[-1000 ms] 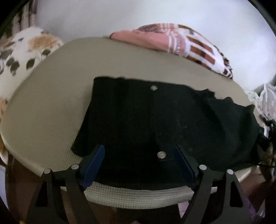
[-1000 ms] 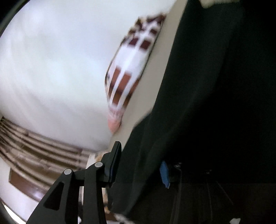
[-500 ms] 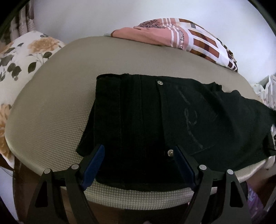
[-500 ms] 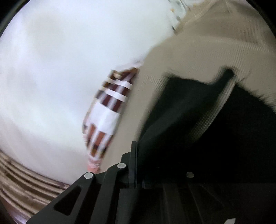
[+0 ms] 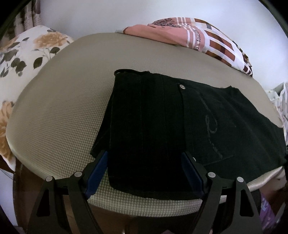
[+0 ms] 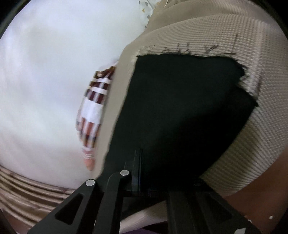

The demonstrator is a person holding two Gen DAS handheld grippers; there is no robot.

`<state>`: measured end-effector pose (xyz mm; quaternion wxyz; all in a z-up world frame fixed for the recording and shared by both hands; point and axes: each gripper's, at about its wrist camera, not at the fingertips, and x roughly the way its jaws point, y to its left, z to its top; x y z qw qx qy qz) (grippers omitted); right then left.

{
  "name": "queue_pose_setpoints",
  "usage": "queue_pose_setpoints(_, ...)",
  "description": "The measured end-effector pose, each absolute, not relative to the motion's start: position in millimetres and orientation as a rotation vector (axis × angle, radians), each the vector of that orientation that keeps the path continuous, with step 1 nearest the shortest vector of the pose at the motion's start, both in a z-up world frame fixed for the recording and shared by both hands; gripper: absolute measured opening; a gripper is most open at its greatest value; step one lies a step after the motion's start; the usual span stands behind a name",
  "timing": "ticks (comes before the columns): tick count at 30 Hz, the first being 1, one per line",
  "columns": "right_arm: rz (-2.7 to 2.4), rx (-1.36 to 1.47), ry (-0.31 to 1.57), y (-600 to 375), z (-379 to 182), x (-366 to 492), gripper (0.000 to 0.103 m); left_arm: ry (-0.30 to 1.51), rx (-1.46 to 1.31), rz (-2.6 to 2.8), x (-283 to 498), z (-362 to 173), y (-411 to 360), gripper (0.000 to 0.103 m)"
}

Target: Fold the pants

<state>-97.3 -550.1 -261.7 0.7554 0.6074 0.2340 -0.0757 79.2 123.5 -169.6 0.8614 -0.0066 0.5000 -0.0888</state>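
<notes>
Black pants (image 5: 162, 126) lie flat on the beige textured pad (image 5: 54, 117) — folded portion toward the near edge, frayed hem (image 6: 189, 54) at the far end. Left gripper (image 5: 144, 162) hovers over the fold, jaws wide, pads clear of cloth. Right gripper (image 6: 138, 162) — jaws pinched together on the dark fabric.

The light is soft and a bit dim, and no strong shadows fall anywhere. The white wall (image 5: 90, 16) looks bright but not shiny. The black pants (image 5: 162, 126) are so dark that their folds hardly show. The left view is sharp. The right view is smeared, most of all on the striped cloth (image 6: 93, 111). Both pictures bend round, with black corners.
</notes>
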Motion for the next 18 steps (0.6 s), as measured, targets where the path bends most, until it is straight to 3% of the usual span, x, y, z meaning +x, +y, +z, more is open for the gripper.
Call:
queue_pose_setpoints(4,-0.149,1.441,0.401,-566.8,-270.5,-113.9,0.017,1.038,-0.005,-0.17,76.8,-170.7,120.9,0.082)
queue_pose_setpoints(7,-0.165,1.422,0.407,-569.8,-267.1,-115.9,0.013,1.036,-0.008,-0.167,76.3,-171.8,121.4,0.084)
queue_pose_setpoints(8,-0.185,1.393,0.415,-569.7,-263.7,-121.5,0.007,1.035,-0.003,-0.168,76.2,-172.4,121.5,0.085)
queue_pose_setpoints(14,-0.261,1.348,0.419,-578.7,-269.9,-140.9,0.003,1.079,-0.094,-0.176,79.2,-183.2,137.5,0.091)
queue_pose_setpoints(18,-0.214,1.392,0.375,-583.1,-272.3,-151.6,0.011,1.063,-0.157,-0.167,77.1,-176.6,146.4,0.091)
